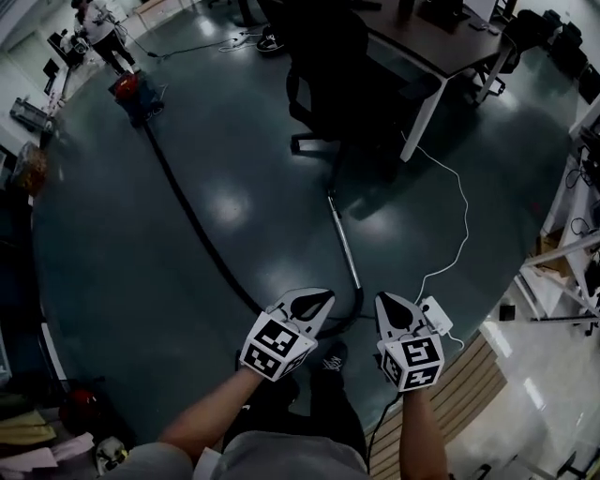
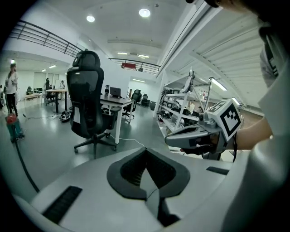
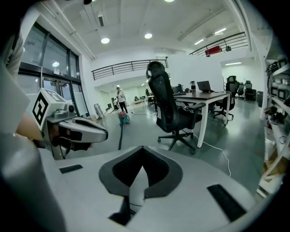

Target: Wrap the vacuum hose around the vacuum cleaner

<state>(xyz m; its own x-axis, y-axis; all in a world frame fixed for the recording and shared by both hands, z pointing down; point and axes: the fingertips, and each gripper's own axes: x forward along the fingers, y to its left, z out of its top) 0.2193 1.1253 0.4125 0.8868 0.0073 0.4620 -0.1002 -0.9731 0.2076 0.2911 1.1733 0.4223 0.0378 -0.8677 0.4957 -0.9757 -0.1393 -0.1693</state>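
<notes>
Glossy dark floor [image 1: 234, 187] spreads through an open office, with a black office chair [image 1: 323, 84] standing beside a white-legged tabletop [image 1: 422, 47] at the far side. The red vacuum cleaner [image 1: 127, 89] sits on the floor well away from the person holding the grippers, close to another person [image 1: 98, 28] who stands behind it. From it the black vacuum hose [image 1: 197, 225] lies stretched out across the floor, loops just in front of the grippers, and joins a metal wand [image 1: 342, 244] that points back toward the chair. None of the hose is wound on the cleaner. A white cable [image 1: 459, 216] trails from the tabletop down to the right.

The left gripper [image 1: 323, 298] and right gripper [image 1: 389, 305] are held side by side above the near loop of hose, apart from each other. In the left gripper view the jaws are pressed together with nothing between them, and the same holds in the right gripper view. Neither gripper touches the hose. Metal shelving [image 2: 181, 104] stands beyond the right gripper.
</notes>
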